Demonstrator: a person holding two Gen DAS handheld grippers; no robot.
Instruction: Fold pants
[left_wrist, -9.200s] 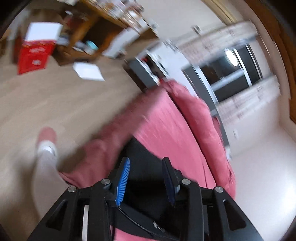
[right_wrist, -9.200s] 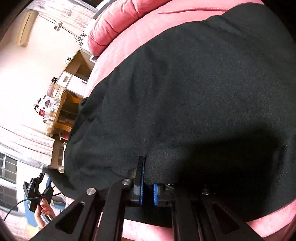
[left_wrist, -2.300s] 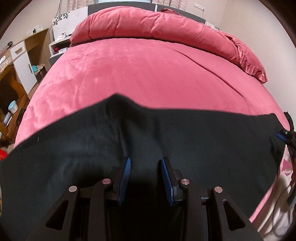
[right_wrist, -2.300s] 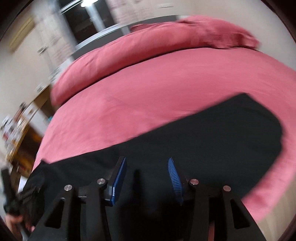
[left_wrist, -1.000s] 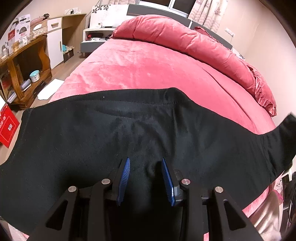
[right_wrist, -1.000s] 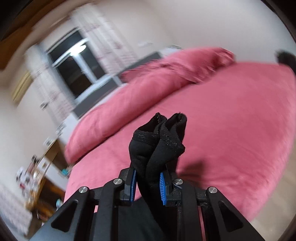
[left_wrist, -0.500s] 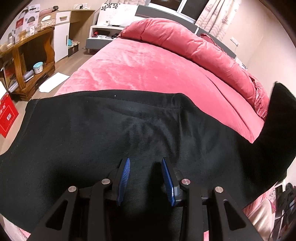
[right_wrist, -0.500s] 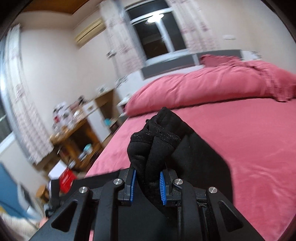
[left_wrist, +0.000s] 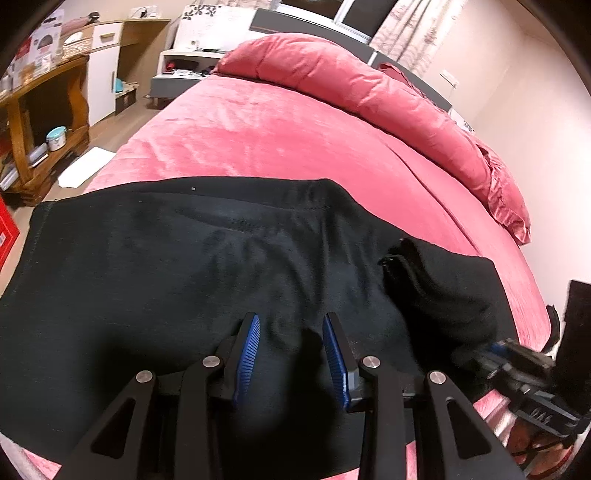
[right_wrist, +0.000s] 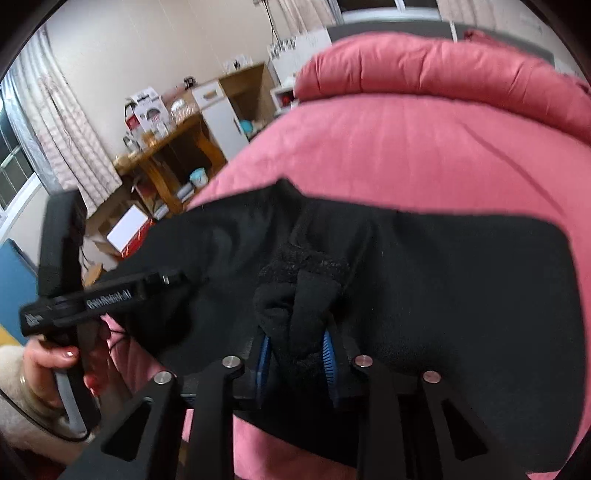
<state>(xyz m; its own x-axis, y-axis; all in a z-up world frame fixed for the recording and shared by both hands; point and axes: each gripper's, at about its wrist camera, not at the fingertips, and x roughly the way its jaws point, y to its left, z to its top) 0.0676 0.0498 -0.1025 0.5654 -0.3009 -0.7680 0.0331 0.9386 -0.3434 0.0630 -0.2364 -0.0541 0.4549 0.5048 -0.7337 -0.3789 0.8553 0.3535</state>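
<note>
Black pants (left_wrist: 147, 266) lie flat across the near edge of a red bed (left_wrist: 280, 147). My left gripper (left_wrist: 291, 350) is open and hovers low over the middle of the pants, holding nothing. My right gripper (right_wrist: 295, 350) is shut on a bunched end of the pants (right_wrist: 299, 302) and holds it over the flat part of the pants (right_wrist: 461, 277). In the left wrist view that bunched end (left_wrist: 432, 284) sits at the right, with the right gripper (left_wrist: 517, 365) behind it. In the right wrist view the left gripper's body (right_wrist: 103, 299) shows at the left, in a hand.
A rolled red duvet (left_wrist: 351, 81) lies across the head of the bed. A wooden shelf unit (left_wrist: 40, 122) stands at the left, with white paper (left_wrist: 85, 170) and a red box (left_wrist: 7, 229) on the wooden floor. A white bedside cabinet (left_wrist: 184, 62) stands beyond.
My right gripper has carried the pants' end from high at the right down and leftward over the flat part. The left gripper has stayed open over the pants.
</note>
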